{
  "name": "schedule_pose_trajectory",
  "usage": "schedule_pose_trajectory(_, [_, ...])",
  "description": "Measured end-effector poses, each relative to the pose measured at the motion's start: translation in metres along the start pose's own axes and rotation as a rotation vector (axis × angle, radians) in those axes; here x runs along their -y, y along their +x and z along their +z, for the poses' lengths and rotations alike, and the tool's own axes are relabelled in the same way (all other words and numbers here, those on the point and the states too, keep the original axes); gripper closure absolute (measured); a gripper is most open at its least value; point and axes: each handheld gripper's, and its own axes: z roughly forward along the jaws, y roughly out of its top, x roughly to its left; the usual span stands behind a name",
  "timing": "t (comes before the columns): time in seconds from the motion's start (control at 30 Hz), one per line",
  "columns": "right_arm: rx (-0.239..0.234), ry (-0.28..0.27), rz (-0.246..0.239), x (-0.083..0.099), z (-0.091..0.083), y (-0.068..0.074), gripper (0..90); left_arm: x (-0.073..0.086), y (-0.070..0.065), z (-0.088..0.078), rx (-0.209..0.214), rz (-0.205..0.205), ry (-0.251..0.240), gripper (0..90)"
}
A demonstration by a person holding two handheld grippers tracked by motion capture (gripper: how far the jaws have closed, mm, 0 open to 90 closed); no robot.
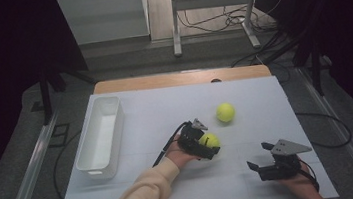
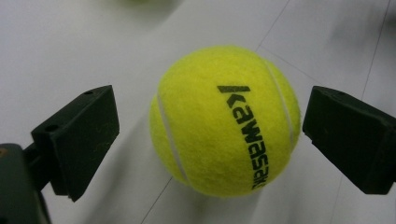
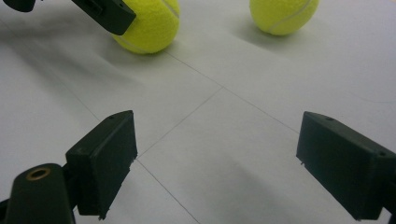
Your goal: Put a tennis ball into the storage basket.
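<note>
The white table (image 1: pixel 165 106) carries a long white bin (image 1: pixel 101 138) along its left side, with its opening up. Near the front right edge, the right gripper (image 1: pixel 258 163) rests low over the bare surface; in the right gripper view its jaws are spread wide with nothing between them. Near the middle of the table, the left gripper (image 1: pixel 209 146) is around a yellow tennis ball (image 2: pixel 224 121). In the left gripper view the jaws stand apart on both sides of this ball, with a small gap on each side, not pinching it. A second tennis ball (image 1: pixel 225 112) lies apart, further back on the table.
</note>
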Motion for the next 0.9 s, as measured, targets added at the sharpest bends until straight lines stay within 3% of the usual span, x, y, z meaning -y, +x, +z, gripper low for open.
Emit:
schedule_pose_trajectory(0.27, [0.001, -0.001, 0.001, 0.000, 0.000, 0.000, 12.7, 0.001, 0.001, 0.001, 0.010, -0.008, 0.015, 7.3])
schedule_pose_trajectory(0.5, [0.002, 0.003, -0.002, 0.000, 0.000, 0.000, 12.7, 0.002, -0.001, 0.000, 0.037, 0.025, 0.018, 25.1])
schedule_pose_trajectory(0.67, [0.003, 0.003, -0.002, 0.000, 0.000, 0.000, 12.7, 0.001, -0.002, -0.002, 0.027, 0.046, 0.019, 26.0])
schedule_pose_trajectory(0.9, [0.006, 0.003, 0.001, 0.000, 0.000, 0.000, 12.8, 0.000, -0.002, -0.009, 0.023, 0.045, -0.009, 25.9])
